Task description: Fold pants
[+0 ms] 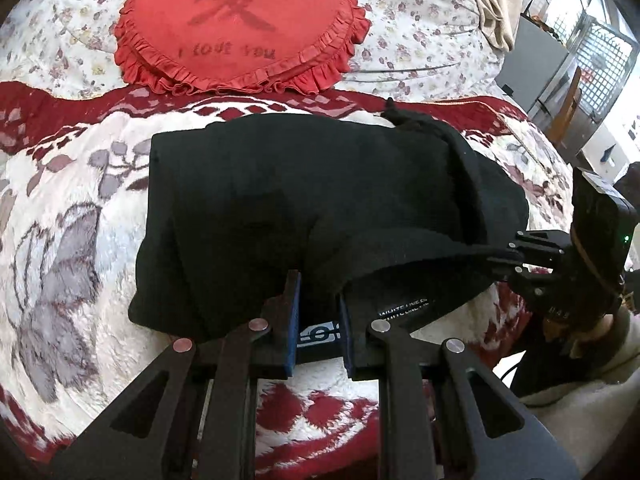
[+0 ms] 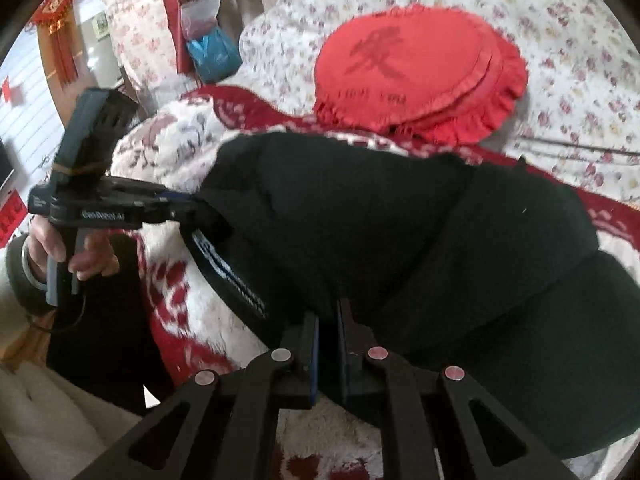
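The black pants [image 1: 300, 200] lie folded over on a red-and-white plush blanket [image 1: 68, 208]; they also fill the right wrist view [image 2: 400, 240]. My left gripper [image 1: 318, 284] is shut on the near edge of the pants, by the waistband with its white label [image 1: 404, 307]. My right gripper [image 2: 328, 312] is shut on the pants' edge too. In the left wrist view the right gripper [image 1: 502, 256] pinches the fabric at the right. In the right wrist view the left gripper [image 2: 192, 202] pinches it at the left. Both hold the top layer lifted.
A red frilled heart cushion [image 1: 240, 24] lies beyond the pants on a floral quilt [image 1: 420, 32]. A grey box and window grille [image 1: 536, 60] stand at the right of the bed. A blue bag [image 2: 214, 54] and red hangings [image 2: 56, 20] are at the far left.
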A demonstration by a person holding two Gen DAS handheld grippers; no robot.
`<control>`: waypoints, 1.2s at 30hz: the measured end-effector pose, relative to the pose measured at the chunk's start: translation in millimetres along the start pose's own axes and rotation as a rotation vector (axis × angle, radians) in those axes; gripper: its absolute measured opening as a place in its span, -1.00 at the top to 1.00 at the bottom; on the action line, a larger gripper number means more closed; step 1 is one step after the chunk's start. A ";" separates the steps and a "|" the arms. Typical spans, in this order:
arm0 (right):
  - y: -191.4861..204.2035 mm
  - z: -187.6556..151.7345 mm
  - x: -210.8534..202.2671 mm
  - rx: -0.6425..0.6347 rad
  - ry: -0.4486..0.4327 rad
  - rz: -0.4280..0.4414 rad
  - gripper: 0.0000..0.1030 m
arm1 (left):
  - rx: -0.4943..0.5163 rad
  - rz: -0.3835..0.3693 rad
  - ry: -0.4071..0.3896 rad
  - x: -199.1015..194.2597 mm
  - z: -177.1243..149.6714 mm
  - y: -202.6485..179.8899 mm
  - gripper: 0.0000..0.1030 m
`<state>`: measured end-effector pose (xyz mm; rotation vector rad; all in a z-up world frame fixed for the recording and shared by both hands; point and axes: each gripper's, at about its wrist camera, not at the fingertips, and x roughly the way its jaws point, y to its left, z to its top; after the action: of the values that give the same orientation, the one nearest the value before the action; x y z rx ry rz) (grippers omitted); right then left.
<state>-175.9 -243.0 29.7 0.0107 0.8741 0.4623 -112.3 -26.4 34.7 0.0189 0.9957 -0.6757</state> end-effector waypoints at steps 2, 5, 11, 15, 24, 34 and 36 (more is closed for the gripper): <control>-2.4 -0.7 2.0 0.010 0.011 0.007 0.86 | -0.005 0.000 -0.002 -1.6 -1.3 -1.2 0.69; -1.3 1.2 -5.5 0.012 0.003 0.016 0.86 | -0.013 -0.009 -0.010 -7.8 -2.7 0.5 0.69; 12.5 -4.5 -0.2 -0.019 0.042 0.062 0.86 | -0.029 -0.005 -0.010 -14.5 -10.4 8.6 0.70; 10.2 -5.6 12.9 -0.004 0.078 0.071 0.86 | -0.040 -0.004 0.011 -16.5 -15.6 8.3 0.70; 5.7 28.4 -37.1 -0.028 -0.004 0.191 0.61 | -0.043 -0.006 0.021 -56.2 -14.3 17.1 0.52; -6.9 85.6 -36.8 0.022 -0.110 0.210 0.33 | -0.147 0.059 -0.056 -67.9 16.7 59.4 -0.11; -8.6 96.6 -30.1 0.016 -0.127 0.148 0.17 | -0.150 0.053 -0.071 -61.6 28.0 62.0 -0.13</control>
<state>-117.5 -245.5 112.8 0.1189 0.7550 0.5865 -80.0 46.1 80.8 -0.1093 0.9725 -0.5481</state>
